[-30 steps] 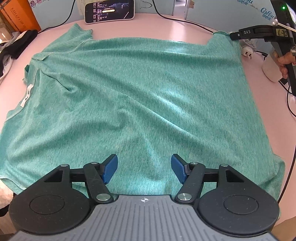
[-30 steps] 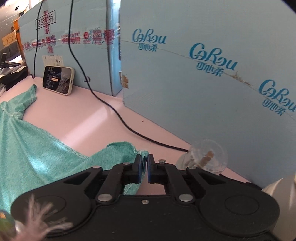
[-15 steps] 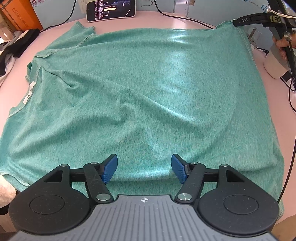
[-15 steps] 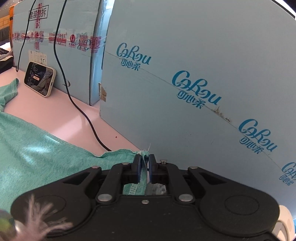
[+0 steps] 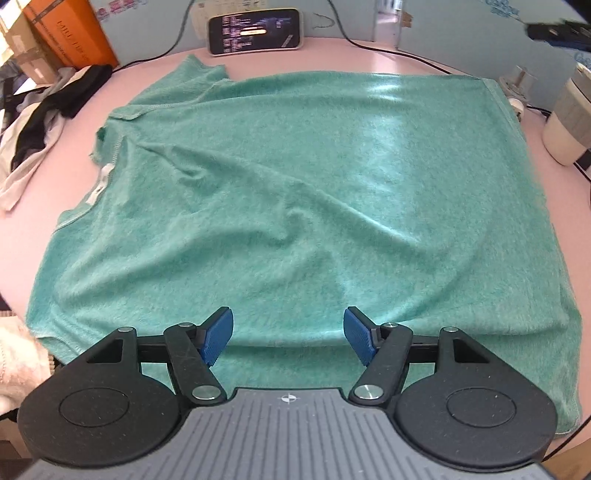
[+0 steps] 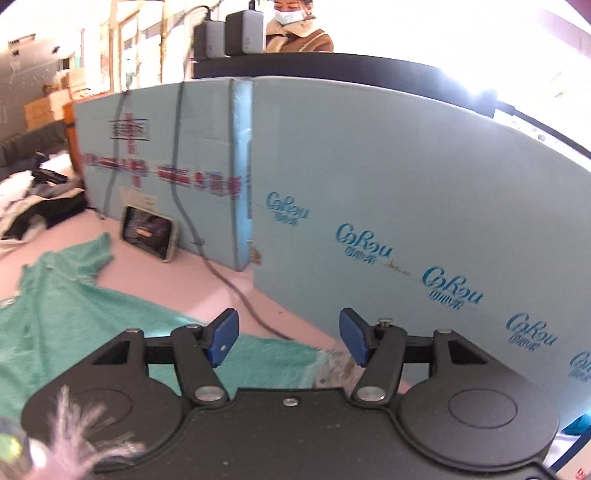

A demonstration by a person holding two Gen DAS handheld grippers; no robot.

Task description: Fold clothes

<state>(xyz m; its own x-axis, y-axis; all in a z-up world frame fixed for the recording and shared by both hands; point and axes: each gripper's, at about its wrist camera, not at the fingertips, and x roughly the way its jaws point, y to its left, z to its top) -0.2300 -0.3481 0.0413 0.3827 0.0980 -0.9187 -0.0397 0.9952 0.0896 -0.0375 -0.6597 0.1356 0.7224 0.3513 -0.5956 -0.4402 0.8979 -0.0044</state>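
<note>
A green T-shirt (image 5: 295, 192) lies spread flat on the pink table (image 5: 369, 55), collar to the left, hem to the right. My left gripper (image 5: 288, 339) is open and empty above the shirt's near edge. My right gripper (image 6: 288, 341) is open and empty, raised above the shirt's far right corner (image 6: 280, 358); the shirt also shows in the right wrist view (image 6: 74, 325). The right gripper shows blurred at the top right of the left wrist view (image 5: 554, 29).
A phone (image 5: 255, 31) leans on blue cardboard boxes (image 6: 406, 221) at the table's back, with a black cable (image 6: 229, 280) beside it. Dark and white clothes (image 5: 44, 110) lie at the left. A white cup (image 5: 565, 125) stands at the right.
My right gripper opened, let go of the shirt's far right corner and lifted away. The shirt now lies flat. My left gripper stayed open and drew back slightly.
</note>
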